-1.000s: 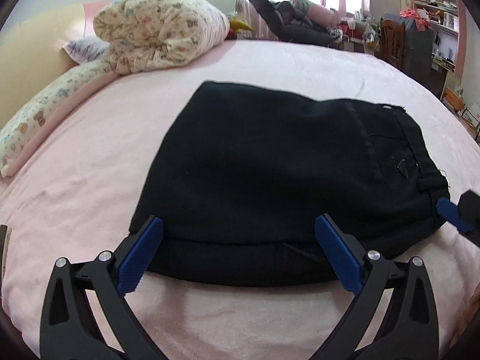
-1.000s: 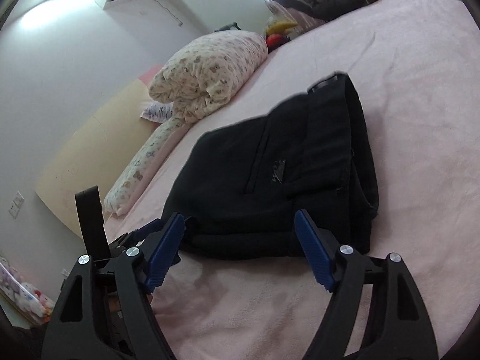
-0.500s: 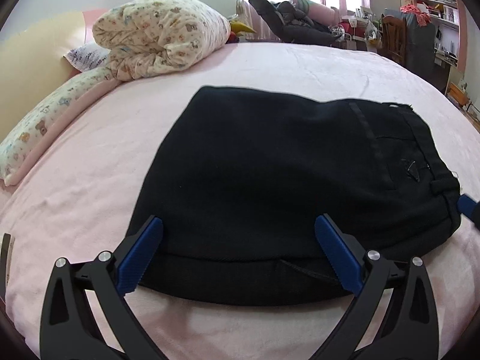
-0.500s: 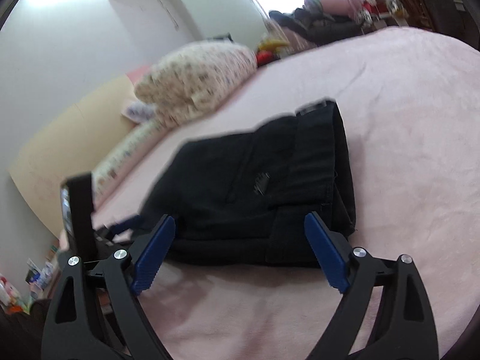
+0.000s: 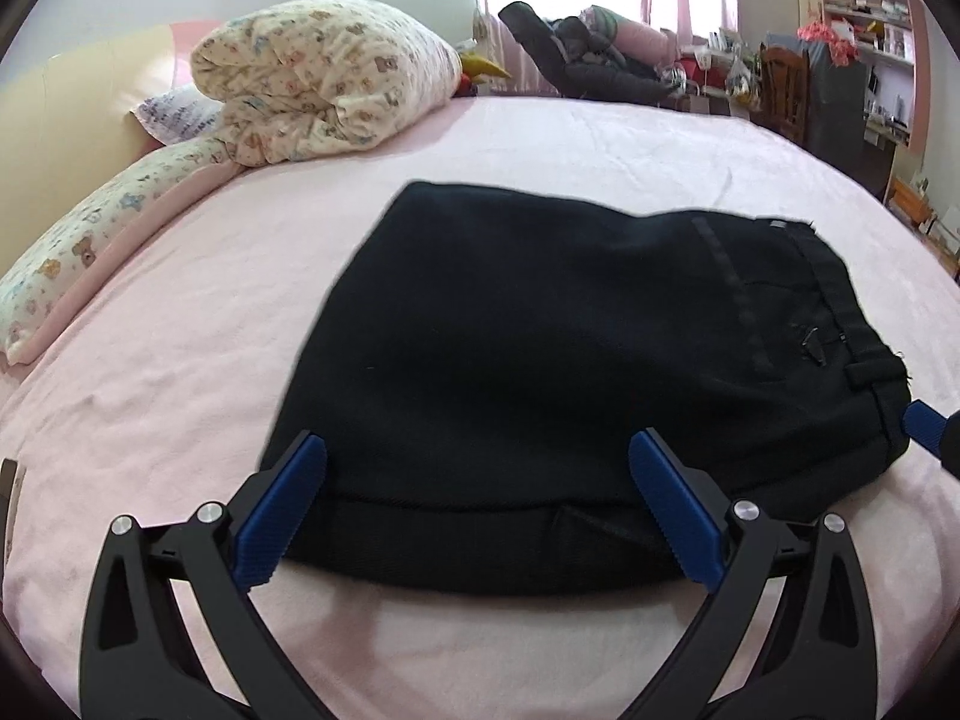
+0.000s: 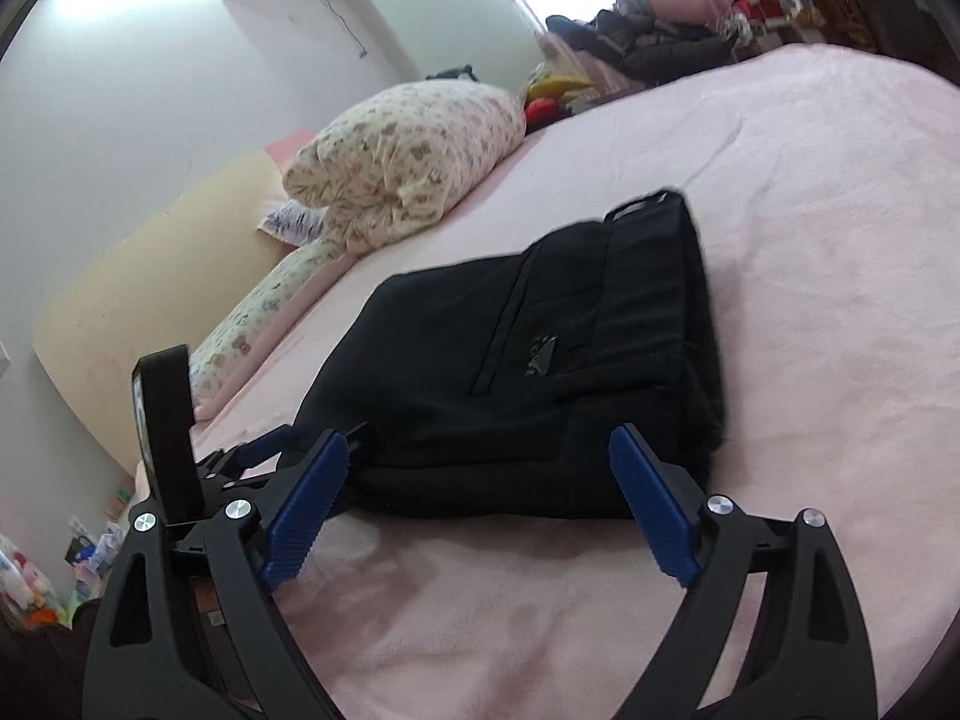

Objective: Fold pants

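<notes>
Now, line by line:

Change: compared with a second ago, we have drawn both grippers back a little from the black pants; in the left wrist view the folded bundle sits slightly further out and the right gripper's blue pad at the waistband end has slid toward the frame edge. The bundle itself keeps the same shape.

Meaning for the task: we judge the folding done or nearly so, since the pants lie as a compact stacked packet that neither gripper holds; what remains looks like a retreat or a last tidy of the edges.

Left gripper: fingers spread wide, holding nothing, poised over the near folded edge of the pants, which shows between them; we cannot tell whether the pads touch the cloth.

Right gripper: fingers wide as well, empty, pointing at the near corner of the bundle at the waistband end; the left pad overlaps the cloth's edge in the picture, contact unclear.

Pants: flat on the pink bed, toward its middle, layers stacked, waistband and belt loop at the right end, back pocket facing up.

Surroundings: the rolled floral quilt sits well apart at the far left corner of the bed.
</notes>
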The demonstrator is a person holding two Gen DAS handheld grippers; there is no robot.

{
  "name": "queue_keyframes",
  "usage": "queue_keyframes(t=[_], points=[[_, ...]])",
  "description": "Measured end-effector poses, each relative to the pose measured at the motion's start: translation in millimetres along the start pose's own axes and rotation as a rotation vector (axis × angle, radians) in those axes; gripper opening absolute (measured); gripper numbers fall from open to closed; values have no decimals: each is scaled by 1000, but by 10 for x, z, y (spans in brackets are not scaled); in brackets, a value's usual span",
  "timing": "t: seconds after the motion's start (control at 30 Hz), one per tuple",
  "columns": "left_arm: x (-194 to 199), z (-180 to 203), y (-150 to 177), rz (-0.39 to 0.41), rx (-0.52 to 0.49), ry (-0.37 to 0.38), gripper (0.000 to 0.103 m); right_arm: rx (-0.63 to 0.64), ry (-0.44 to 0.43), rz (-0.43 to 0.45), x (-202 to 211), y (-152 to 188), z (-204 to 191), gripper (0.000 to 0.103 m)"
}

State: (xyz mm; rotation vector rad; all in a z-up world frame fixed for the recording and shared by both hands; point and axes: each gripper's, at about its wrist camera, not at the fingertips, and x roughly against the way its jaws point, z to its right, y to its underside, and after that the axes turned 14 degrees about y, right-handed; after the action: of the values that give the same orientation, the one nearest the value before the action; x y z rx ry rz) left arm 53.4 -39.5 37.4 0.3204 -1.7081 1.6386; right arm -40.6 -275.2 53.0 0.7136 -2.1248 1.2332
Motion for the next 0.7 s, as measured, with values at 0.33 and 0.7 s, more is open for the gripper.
queue_keyframes(t=[0.33, 0.7], points=[[622, -6, 404, 82, -122, -65, 101, 216, 251, 196, 585, 243, -494, 101], [856, -117, 888, 69, -54, -13, 101, 192, 437, 174, 700, 852, -637, 102]])
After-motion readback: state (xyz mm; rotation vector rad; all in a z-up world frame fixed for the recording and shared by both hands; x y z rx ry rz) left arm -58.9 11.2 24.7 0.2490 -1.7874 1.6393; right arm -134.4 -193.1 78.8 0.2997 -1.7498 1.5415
